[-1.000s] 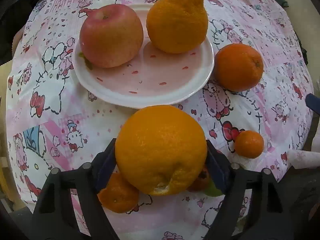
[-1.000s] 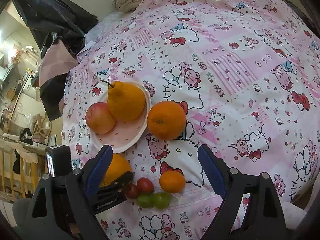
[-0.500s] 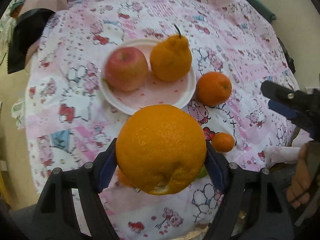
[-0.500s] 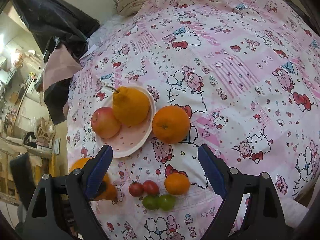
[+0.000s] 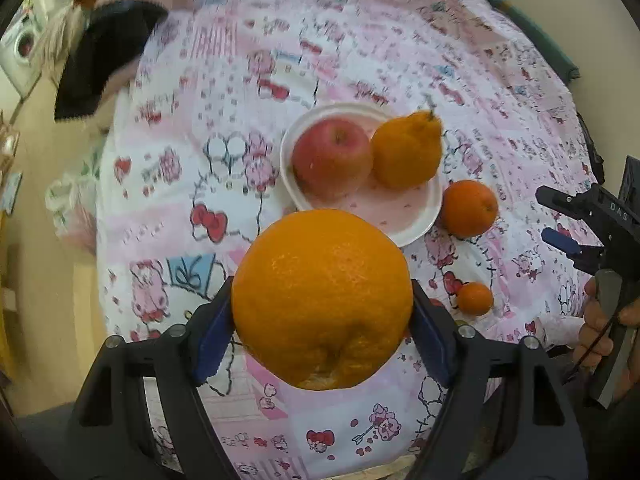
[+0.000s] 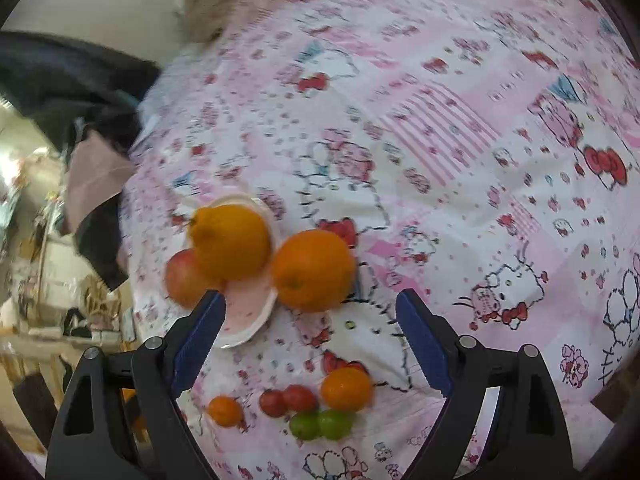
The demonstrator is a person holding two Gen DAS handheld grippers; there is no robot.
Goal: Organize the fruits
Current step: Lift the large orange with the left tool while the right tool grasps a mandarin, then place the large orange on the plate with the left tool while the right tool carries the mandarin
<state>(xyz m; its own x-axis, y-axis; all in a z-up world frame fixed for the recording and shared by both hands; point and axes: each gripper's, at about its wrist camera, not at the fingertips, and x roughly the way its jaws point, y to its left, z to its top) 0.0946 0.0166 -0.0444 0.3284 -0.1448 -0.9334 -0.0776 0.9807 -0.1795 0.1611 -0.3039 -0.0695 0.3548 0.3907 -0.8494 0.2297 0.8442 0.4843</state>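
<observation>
My left gripper [image 5: 322, 320] is shut on a large orange [image 5: 322, 296], held well above the table. Beyond it a white plate [image 5: 416, 216] carries a red apple [image 5: 331, 157] and a knobbly orange citrus with a stem [image 5: 408, 151]. A medium orange [image 5: 469, 208] lies just right of the plate and a small mandarin [image 5: 474, 298] nearer. My right gripper [image 6: 311, 320] hangs open above the cloth, the medium orange [image 6: 313, 270] just beyond its fingers. The plate [image 6: 244, 332], apple [image 6: 185, 280] and citrus [image 6: 230, 240] lie beyond the left finger.
Near the table's front edge lie two small mandarins [image 6: 346, 388] [image 6: 225, 411], two red fruits [image 6: 287, 400] and two green ones [image 6: 322, 424]. The other gripper and a hand [image 5: 600, 320] show at the right of the left wrist view. Dark clothing [image 5: 100, 64] hangs past the table's far left.
My left gripper has risen with the large orange, so the table looks smaller and farther. The right gripper has shifted and rolled; the medium orange now sits closer between its fingers.
</observation>
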